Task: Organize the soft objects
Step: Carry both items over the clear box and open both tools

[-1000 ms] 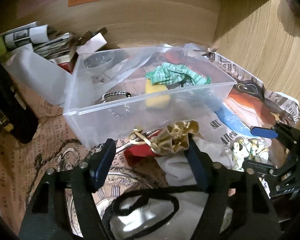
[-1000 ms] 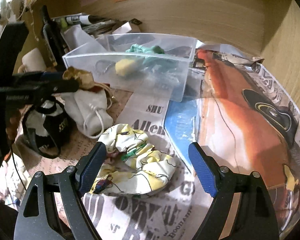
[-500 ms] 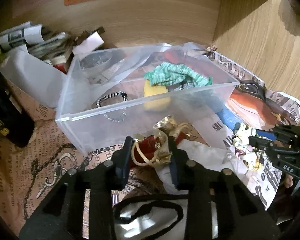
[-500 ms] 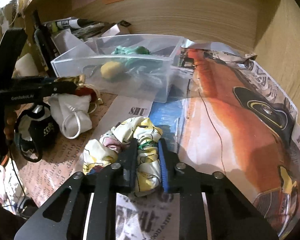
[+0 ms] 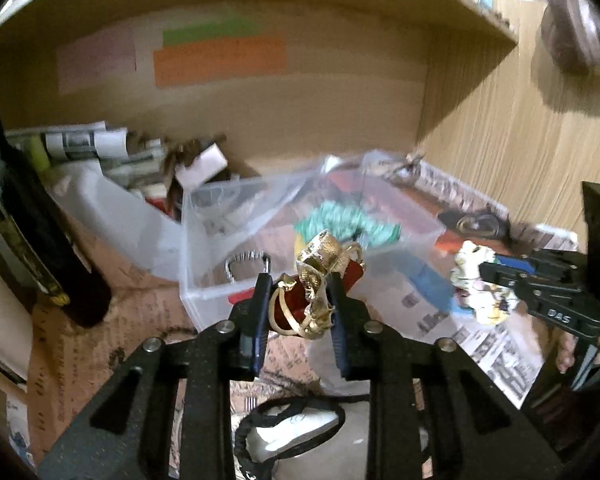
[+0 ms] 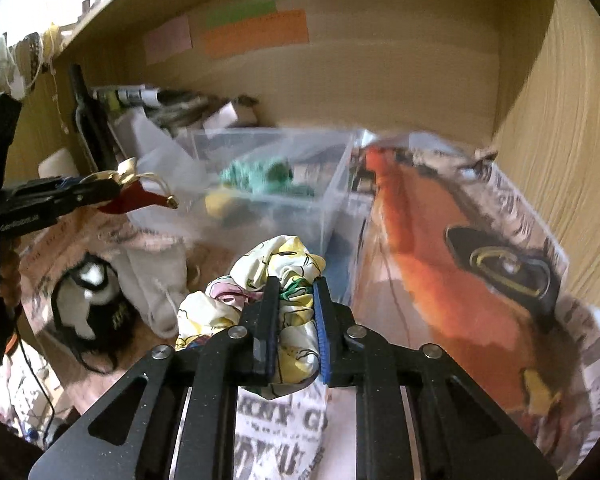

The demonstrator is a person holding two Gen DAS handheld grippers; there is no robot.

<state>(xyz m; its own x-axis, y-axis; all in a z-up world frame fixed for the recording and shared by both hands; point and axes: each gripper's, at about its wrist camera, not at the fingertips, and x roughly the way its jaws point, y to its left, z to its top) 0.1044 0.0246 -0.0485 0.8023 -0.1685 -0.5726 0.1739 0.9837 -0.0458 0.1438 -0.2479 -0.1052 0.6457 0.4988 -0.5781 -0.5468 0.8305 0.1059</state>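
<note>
Two loads are in hand, one per tool. Our left gripper (image 5: pixel 298 308) pinches a red-and-gold drawstring pouch (image 5: pixel 316 288) between its blue pads, lifted clear of the papered shelf and held just in front of the clear plastic bin (image 5: pixel 204 280). We judge it is raised so it can pass over the near wall. The pouch looks like metallic gold fabric over a red body, with a looped gold cord hanging loose.

Our right gripper (image 6: pixel 294 330) is pressed onto a floral scrunchie (image 6: pixel 276 272), cream with yellow and green print, its gathered cloth bulging out above and left of the fingers. It sits low, near the bin's right corner.

Inside the bin lie a green knitted piece (image 6: pixel 260 174), something yellow (image 6: pixel 216 202) and a striped ring (image 5: pixel 246 262), so soft things seem to collect there. On the paper, a white drawstring bag (image 6: pixel 156 280) and a black-corded pouch (image 6: pixel 92 308) wait, untouched. Motion blur hides finer detail.
</note>
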